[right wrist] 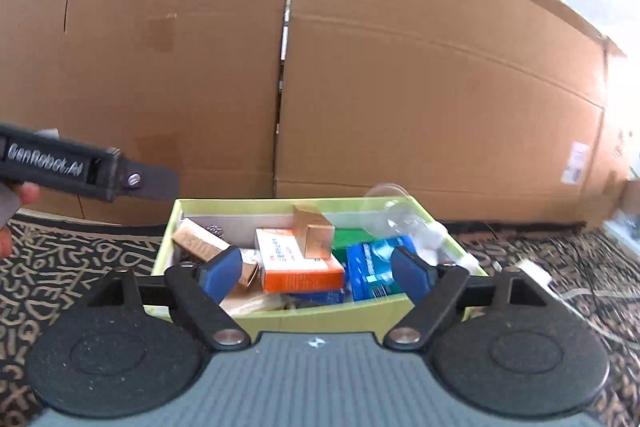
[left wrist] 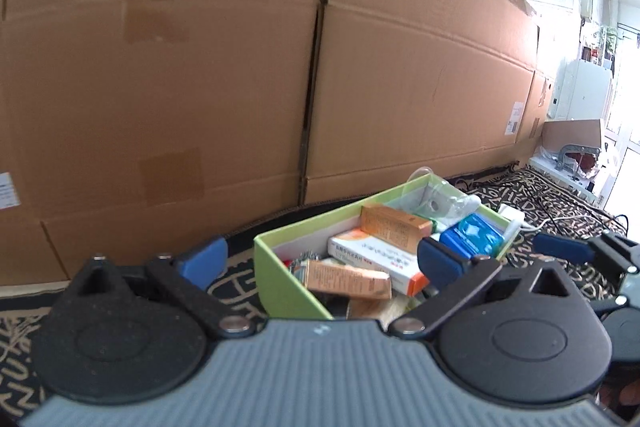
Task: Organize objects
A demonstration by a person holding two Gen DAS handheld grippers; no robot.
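Observation:
A light green box (left wrist: 280,267) (right wrist: 320,313) sits on the patterned cloth, filled with several small cartons: an orange-and-white medicine box (right wrist: 298,261) (left wrist: 376,257), tan cartons (left wrist: 348,281) (right wrist: 314,231), a blue packet (right wrist: 374,267) (left wrist: 474,233) and a clear plastic piece (right wrist: 390,211). My left gripper (left wrist: 320,259) is open and empty, hovering over the box's near left corner. My right gripper (right wrist: 316,273) is open and empty, just above the box's near wall. The left gripper's side shows in the right wrist view (right wrist: 80,169). The right gripper shows at the left wrist view's edge (left wrist: 580,251).
Large cardboard boxes (left wrist: 200,67) (right wrist: 400,87) form a wall right behind the green box. A black-and-beige patterned cloth (right wrist: 60,267) covers the surface. A white charger with cable (right wrist: 536,273) lies to the right. Cluttered white furniture (left wrist: 580,95) stands far right.

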